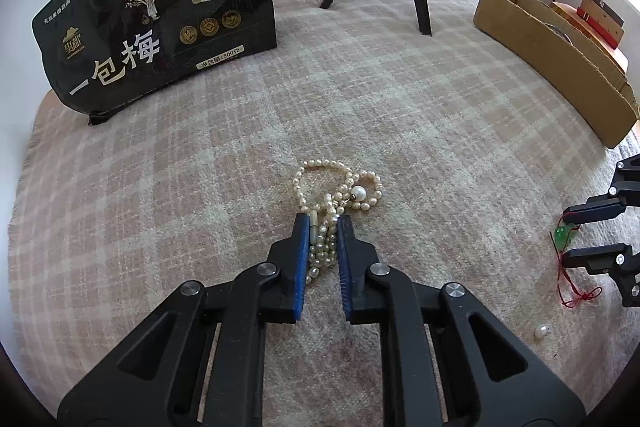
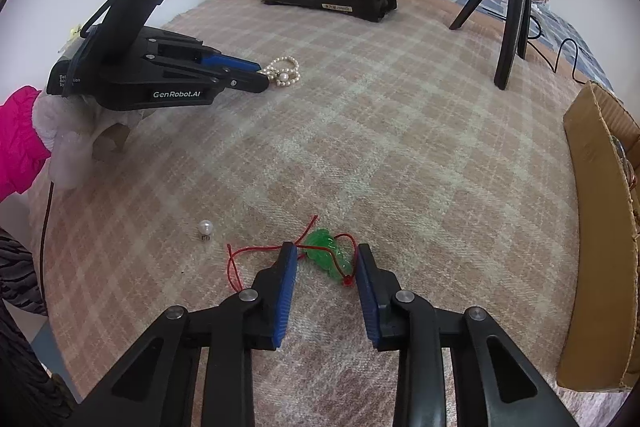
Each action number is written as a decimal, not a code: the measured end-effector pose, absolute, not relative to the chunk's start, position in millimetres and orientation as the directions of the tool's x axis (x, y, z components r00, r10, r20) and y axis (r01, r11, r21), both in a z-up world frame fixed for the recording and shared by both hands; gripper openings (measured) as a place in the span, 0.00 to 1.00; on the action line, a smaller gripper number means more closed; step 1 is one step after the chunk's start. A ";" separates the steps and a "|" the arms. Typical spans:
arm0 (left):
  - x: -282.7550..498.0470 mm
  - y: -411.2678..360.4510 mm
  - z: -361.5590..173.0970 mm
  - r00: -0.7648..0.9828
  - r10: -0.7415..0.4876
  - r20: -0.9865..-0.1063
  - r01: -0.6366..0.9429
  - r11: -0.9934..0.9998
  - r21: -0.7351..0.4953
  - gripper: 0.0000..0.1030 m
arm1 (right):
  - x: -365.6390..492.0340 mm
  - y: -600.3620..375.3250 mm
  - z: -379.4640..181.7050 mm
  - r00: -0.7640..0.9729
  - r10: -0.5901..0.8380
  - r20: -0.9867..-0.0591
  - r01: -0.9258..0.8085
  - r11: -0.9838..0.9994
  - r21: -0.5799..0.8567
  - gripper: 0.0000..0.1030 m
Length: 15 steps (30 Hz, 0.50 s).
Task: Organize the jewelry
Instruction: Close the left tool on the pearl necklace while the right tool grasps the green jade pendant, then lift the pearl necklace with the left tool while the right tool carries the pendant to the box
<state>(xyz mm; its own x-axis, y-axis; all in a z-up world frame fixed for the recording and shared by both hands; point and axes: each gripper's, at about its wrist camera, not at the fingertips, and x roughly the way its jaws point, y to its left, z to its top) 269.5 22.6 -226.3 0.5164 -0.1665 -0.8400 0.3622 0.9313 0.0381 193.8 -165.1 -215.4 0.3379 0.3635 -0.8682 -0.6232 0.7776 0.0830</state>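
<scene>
Pinching a cream pearl-bead necklace (image 1: 332, 211) on the pink plaid blanket (image 1: 400, 99), the left gripper (image 1: 324, 223) is pressed together. Only the right wrist view shows the right gripper (image 2: 326, 251) spread around a green carved pendant (image 2: 328, 255) on red cord.

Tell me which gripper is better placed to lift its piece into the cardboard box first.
Probably left: left gripper is clamped on the pearl necklace. Right gripper only straddles the green pendant, pads clear.
</scene>
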 end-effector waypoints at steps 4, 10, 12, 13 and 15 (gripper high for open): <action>268.0 22.6 -226.2 0.519 -0.165 -0.839 0.360 0.932 0.040 0.09 | 192.0 -161.6 -216.4 0.338 0.353 -0.872 -0.632 0.772 0.067 0.23; 266.6 23.5 -222.8 0.517 -0.163 -0.840 0.351 0.936 0.034 0.08 | 189.2 -157.2 -216.3 0.352 0.332 -0.875 -0.638 0.769 0.035 0.11; 265.7 23.5 -220.5 0.521 -0.160 -0.839 0.349 0.936 0.038 0.07 | 188.8 -157.1 -215.4 0.353 0.330 -0.876 -0.637 0.770 0.033 0.11; 265.6 23.8 -219.3 0.523 -0.160 -0.837 0.347 0.937 0.038 0.07 | 188.0 -157.5 -215.0 0.354 0.328 -0.876 -0.637 0.770 0.031 0.11; 265.1 25.1 -215.3 0.529 -0.165 -0.832 0.341 0.940 0.031 0.06 | 187.2 -157.7 -213.8 0.358 0.326 -0.875 -0.636 0.771 0.027 0.11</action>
